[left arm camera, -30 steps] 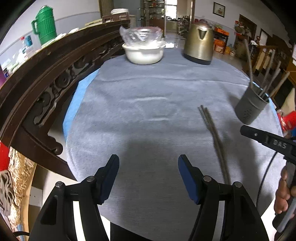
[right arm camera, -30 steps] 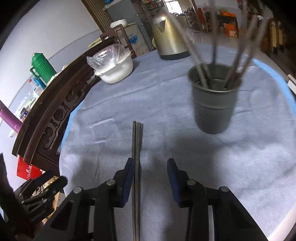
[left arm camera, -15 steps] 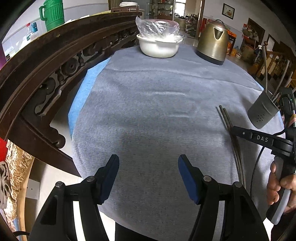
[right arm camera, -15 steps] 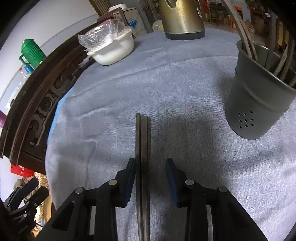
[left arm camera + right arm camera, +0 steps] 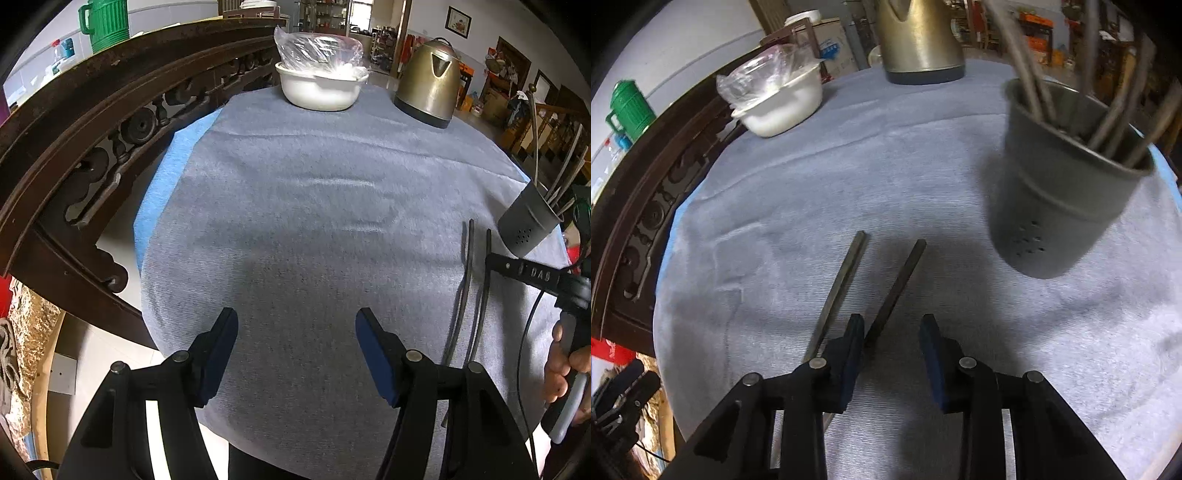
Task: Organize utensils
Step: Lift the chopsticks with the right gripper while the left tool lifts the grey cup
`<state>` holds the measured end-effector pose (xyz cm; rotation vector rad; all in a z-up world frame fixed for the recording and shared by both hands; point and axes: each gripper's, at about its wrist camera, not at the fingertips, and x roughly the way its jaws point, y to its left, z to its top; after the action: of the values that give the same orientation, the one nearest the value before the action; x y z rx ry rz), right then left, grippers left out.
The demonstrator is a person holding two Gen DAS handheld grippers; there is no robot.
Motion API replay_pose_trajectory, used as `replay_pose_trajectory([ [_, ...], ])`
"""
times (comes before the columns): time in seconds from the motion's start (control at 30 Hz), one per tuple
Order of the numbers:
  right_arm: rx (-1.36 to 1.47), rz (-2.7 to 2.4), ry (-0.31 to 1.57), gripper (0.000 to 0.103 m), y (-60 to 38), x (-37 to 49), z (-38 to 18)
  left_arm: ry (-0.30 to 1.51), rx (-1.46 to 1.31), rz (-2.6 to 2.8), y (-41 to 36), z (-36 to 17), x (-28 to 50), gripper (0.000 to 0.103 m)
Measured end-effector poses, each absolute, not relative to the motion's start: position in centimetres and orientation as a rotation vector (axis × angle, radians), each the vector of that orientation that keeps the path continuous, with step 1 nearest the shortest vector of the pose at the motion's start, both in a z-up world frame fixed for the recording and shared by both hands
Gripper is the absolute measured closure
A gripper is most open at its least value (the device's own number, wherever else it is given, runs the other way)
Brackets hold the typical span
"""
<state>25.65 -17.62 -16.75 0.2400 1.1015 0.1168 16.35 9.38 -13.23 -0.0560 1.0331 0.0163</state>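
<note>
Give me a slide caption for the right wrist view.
Open right gripper over two loose chopsticks on the grey cloth, beside a grey utensil holder.

Your right tool hides the near ends of the two dark metal chopsticks; the dark grey perforated metal cup is motion-blurred.

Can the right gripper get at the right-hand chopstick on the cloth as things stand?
Probably yes. The right gripper is open, and the right-hand chopstick runs into the gap beside its left finger, nothing over it. The other chopstick lies outside that finger, and the utensil holder stands apart.
</note>
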Motion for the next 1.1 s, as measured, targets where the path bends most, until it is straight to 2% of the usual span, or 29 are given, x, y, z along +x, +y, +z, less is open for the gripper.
replay_pose_trajectory([
  [0.37, 0.369, 0.050, 1.130, 0.069, -18.2, 28.3, -17.4, 1.036, -0.045, -0.003, 8.7, -13.0, 16.6, 0.036],
  [0.4, 0.361, 0.038, 1.131, 0.076, -18.1, 28.6, -17.4, 1.034, -0.042, -0.009, 8.6, -12.8, 16.7, 0.036],
  [0.43, 0.352, 0.039, 1.137, 0.090, -18.0, 28.7, -17.5, 1.029, -0.036, -0.019, 8.3, -12.5, 16.8, 0.036],
  [0.53, 0.366, 0.052, 1.127, 0.096, -18.1, 28.5, -17.5, 1.020, -0.036, -0.060, 7.6, -11.7, 17.3, 0.036],
  [0.8, 0.363, 0.111, 1.040, 0.097, -20.0, 25.4, -15.5, 1.073, 0.021, -0.256, 2.5, -11.2, 20.9, 0.036],
  [1.1, 0.419, 0.086, 1.025, 0.097, -24.1, 23.0, -15.0, 1.167, 0.097, -0.384, -4.5, -13.3, 25.9, 0.036],
])
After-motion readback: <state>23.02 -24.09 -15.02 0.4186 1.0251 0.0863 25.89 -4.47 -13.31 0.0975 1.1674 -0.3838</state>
